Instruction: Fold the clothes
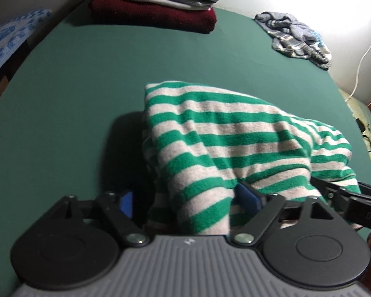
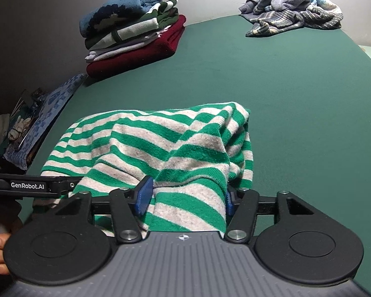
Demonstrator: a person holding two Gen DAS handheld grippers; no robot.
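Left of the striped sweater (image 2: 160,146), a pile of folded clothes (image 2: 133,34) was done. The sweater sat mid-fold, bunched between the left gripper (image 1: 185,200) and right gripper (image 2: 185,195), each grasping it. Far right, a crumpled heap (image 2: 294,12) waited.

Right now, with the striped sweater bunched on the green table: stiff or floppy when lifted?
Likely floppy: the striped sweater sags in soft folds and drapes over itself. Its fuzzy knit probably grips the blue pads rather than slipping. Pushed across the green table, it would probably bunch up, not slide flat.
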